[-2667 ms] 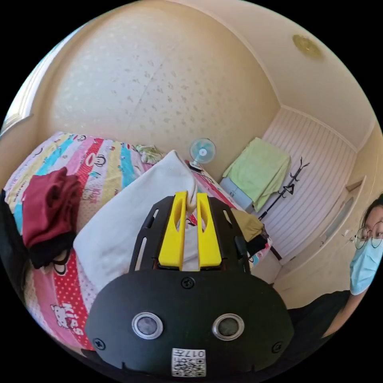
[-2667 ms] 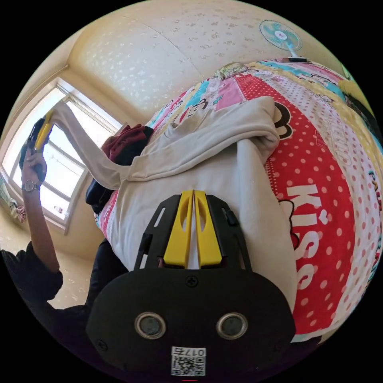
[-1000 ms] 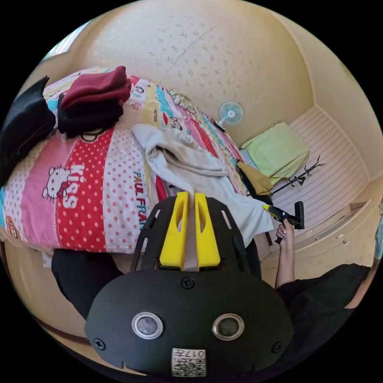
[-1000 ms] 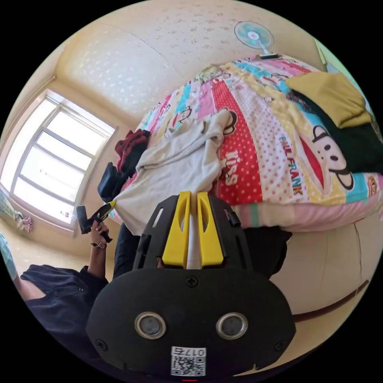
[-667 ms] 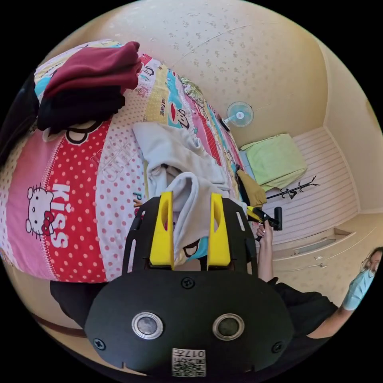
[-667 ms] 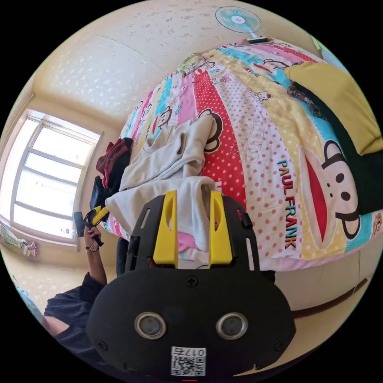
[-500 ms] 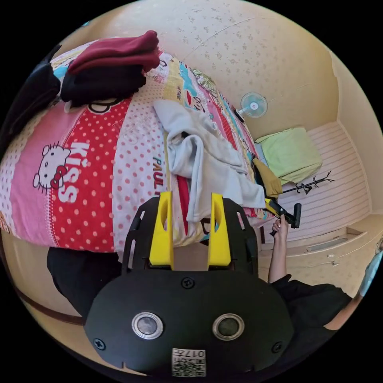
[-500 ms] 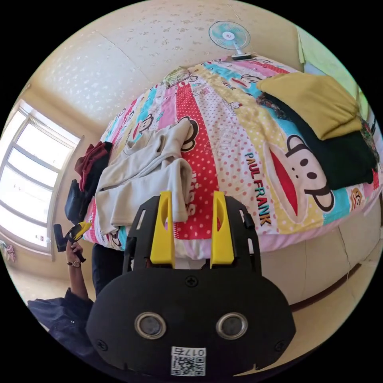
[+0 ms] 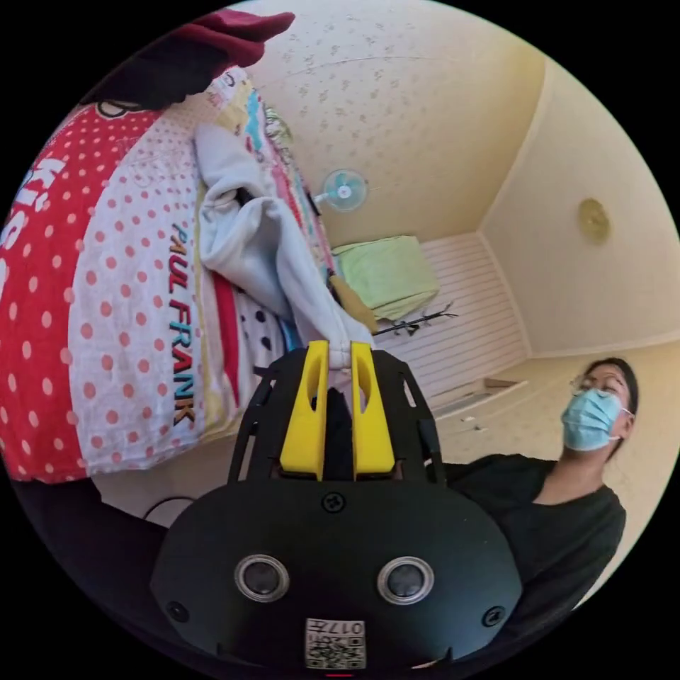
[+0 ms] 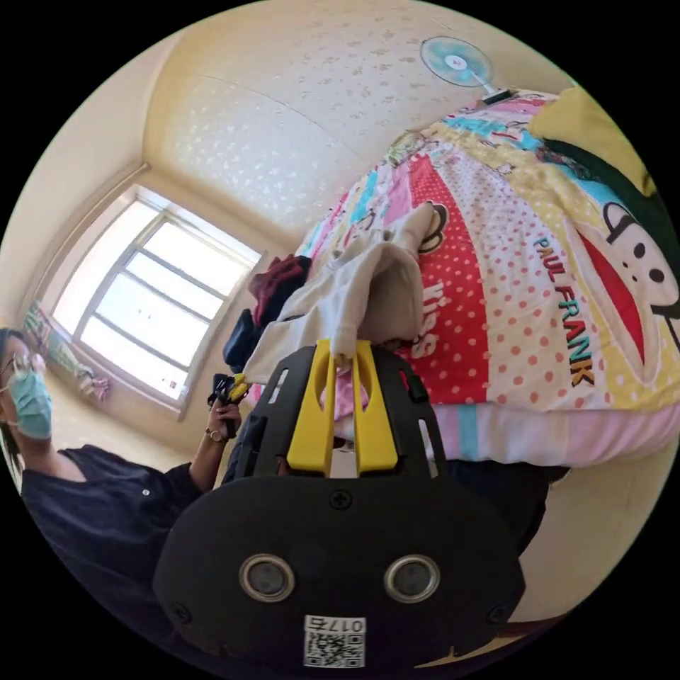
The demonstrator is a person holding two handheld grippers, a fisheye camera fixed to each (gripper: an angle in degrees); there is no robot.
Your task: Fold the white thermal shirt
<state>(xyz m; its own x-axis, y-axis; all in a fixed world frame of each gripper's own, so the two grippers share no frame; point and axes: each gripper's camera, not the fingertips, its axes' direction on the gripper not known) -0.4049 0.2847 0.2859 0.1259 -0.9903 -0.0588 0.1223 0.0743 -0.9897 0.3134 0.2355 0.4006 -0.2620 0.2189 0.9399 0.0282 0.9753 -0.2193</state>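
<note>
**Both grips at the bed's near edge, shirt running away from us**

Nearest us, our left gripper (image 9: 338, 354) pinches one near corner of the white thermal shirt (image 9: 244, 244), and our right gripper (image 10: 345, 355) pinches the other. From both sets of fingers the shirt's long axis runs across the bed (image 10: 545, 340), away from its near edge toward the far wall. We judge neither hand nearer; the fold carries forward.

White long-sleeved thermal knit shirt (image 9: 248, 241): soft, off-white, loosely bunched and partly doubled over itself. Lies on the cartoon-print bedcover (image 9: 127, 283) near the bed's edge. Two lower corners lifted clear, stretched taut.
</note>
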